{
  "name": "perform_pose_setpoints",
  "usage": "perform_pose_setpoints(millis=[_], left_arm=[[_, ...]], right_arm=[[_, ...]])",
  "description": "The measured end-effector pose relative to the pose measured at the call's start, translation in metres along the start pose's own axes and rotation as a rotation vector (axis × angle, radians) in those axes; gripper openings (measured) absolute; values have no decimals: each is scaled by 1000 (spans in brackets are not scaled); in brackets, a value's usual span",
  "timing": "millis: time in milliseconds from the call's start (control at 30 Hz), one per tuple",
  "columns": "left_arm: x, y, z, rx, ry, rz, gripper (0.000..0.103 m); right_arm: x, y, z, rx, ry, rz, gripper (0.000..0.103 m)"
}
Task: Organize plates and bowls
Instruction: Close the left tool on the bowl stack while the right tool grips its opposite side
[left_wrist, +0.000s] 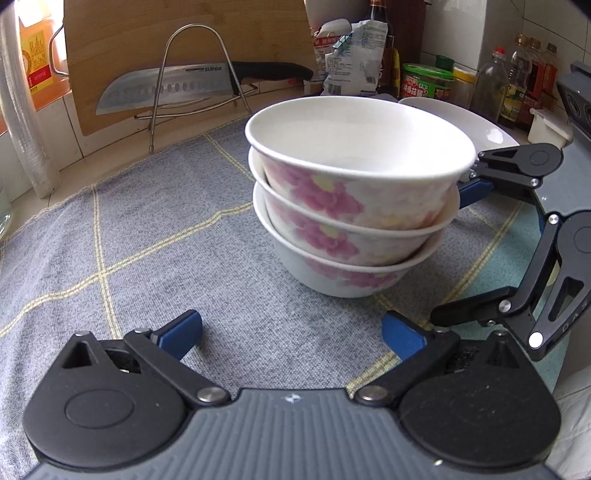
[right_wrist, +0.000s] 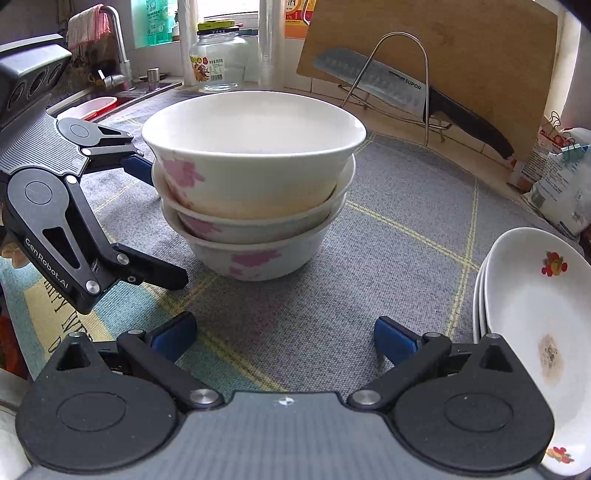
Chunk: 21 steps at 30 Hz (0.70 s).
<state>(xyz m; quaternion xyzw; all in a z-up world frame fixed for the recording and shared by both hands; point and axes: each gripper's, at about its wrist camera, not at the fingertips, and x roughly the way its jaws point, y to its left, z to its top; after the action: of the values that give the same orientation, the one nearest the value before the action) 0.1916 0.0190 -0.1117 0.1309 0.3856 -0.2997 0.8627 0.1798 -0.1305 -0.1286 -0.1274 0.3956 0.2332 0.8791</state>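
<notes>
Three white bowls with pink flowers (left_wrist: 351, 206) sit nested in one stack on the grey checked cloth (left_wrist: 147, 229). In the left wrist view my left gripper (left_wrist: 291, 332) is open, the stack just ahead of its blue fingertips and nothing between them. My right gripper (left_wrist: 469, 251) shows at the stack's right side, jaws apart. The right wrist view has the bowl stack (right_wrist: 255, 192) ahead of my open right gripper (right_wrist: 284, 336), with the left gripper (right_wrist: 153, 221) open at the stack's left. A stack of white plates (right_wrist: 535, 332) lies to the right.
A knife (left_wrist: 173, 88) rests on a wire rack (left_wrist: 195, 74) against a wooden cutting board (right_wrist: 461, 55) at the back. Bottles and jars (left_wrist: 517, 81) and bags (left_wrist: 347, 55) line the far wall. A glass jar (right_wrist: 219, 59) and a sink faucet (right_wrist: 118, 48) stand beyond the cloth.
</notes>
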Motion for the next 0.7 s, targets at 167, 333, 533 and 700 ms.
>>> perform_pose_setpoints(millis=[167,333,533,700], left_arm=[[2,2,4,36,6,-31,103],[8,7,16,121,51,-103,102],[11,11,26,271,60,-190,101],[12,12,33,388,35,-258,100]], right_arm=[[1,0,3,8,7,-5,103],[6,1,12,7,38,-5,103],[10,2,25,-32,71,-8,103],[10,1,37,-87,70,1,103]])
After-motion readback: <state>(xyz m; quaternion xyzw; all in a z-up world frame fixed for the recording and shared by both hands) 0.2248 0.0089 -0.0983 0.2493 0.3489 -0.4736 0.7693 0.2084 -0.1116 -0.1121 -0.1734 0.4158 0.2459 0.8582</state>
